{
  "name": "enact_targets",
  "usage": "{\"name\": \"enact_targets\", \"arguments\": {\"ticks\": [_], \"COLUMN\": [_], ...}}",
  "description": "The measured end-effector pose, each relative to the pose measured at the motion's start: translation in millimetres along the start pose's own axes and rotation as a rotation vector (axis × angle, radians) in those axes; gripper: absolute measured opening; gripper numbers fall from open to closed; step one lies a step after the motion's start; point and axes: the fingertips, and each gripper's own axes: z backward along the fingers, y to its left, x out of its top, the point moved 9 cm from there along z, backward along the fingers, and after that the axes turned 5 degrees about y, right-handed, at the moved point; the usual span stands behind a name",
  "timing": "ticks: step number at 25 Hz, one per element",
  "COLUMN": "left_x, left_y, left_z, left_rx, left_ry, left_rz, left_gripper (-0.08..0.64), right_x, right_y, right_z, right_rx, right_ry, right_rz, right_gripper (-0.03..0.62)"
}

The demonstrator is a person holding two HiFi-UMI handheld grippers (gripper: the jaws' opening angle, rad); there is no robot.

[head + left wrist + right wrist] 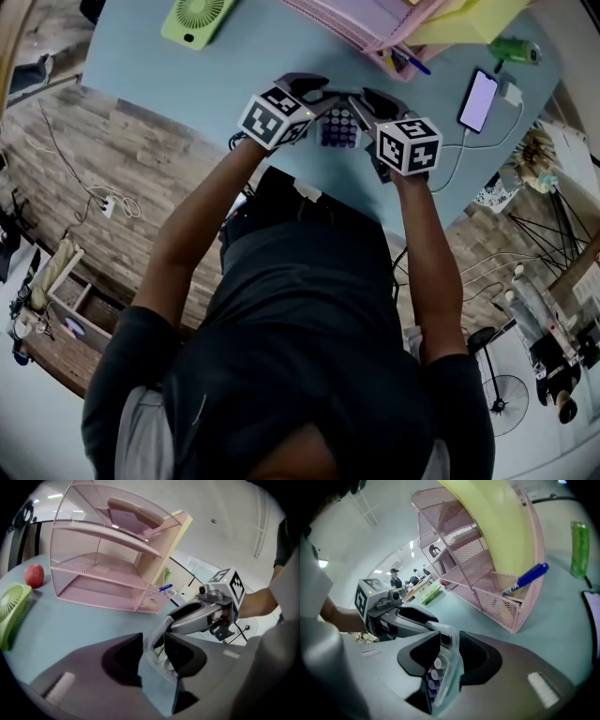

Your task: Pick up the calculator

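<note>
Purple-keyed calculator (434, 673) in a clear casing was held edge-on btwn both grippers, over the blue table (187, 84) near its front edge; left gripper (153, 653) jaws clamped one side, right gripper (449, 656) jaws clamped the opposite side, w/ a pink mesh rack (103, 569) behind

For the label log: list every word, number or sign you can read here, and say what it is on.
No text reads clearly in any view.
On the calculator: key markings too blurred to read.
On the marker cubes: black-and-white square patterns only, no letters.
On the phone: screen lit, nothing legible.
On the blue pen: any print too small to read.
</note>
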Motion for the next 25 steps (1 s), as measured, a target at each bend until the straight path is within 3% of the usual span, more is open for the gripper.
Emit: {"name": "enact_targets", "arguments": {"ticks": [25], "left_x": [51], "left_y": [-77], "left_z": [218], "left_rx": [0.255], "left_ry": [-0.467], "left_rz": [-0.410], "left_gripper": [0.199], "right_x": [94], "right_y": [188], "right_z": [101], "right_rx": [-0.080], "right_ry": [-0.373], "right_rz": [0.403], "right_gripper": [0.126]}}
